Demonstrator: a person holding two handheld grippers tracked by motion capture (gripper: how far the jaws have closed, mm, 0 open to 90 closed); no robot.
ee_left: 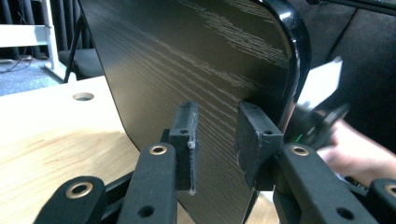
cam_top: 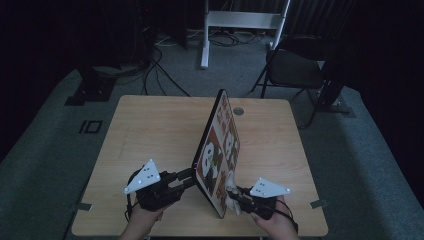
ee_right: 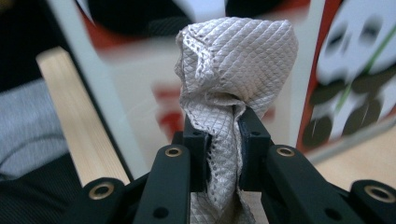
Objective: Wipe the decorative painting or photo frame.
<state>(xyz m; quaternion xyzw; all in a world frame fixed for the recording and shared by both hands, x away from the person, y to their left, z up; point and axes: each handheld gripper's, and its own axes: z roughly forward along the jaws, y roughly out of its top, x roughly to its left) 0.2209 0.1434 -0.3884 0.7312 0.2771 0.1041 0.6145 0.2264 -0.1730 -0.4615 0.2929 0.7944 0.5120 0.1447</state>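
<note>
A large flat tray with panda pictures stands on its edge on the wooden table, tilted, its printed face to the right. My left gripper is at the tray's black back. Its jaws stand a little apart, with the tips against that surface and nothing pinched between the pads. My right gripper is shut on a bunched white quilted cloth. The cloth is held up to the tray's printed face near its front lower corner. The right gripper's pads squeeze the cloth's lower part.
A round cable hole lies in the table just behind the tray. Beyond the table stand a dark folding chair and a white desk frame. Cables trail over the grey carpet.
</note>
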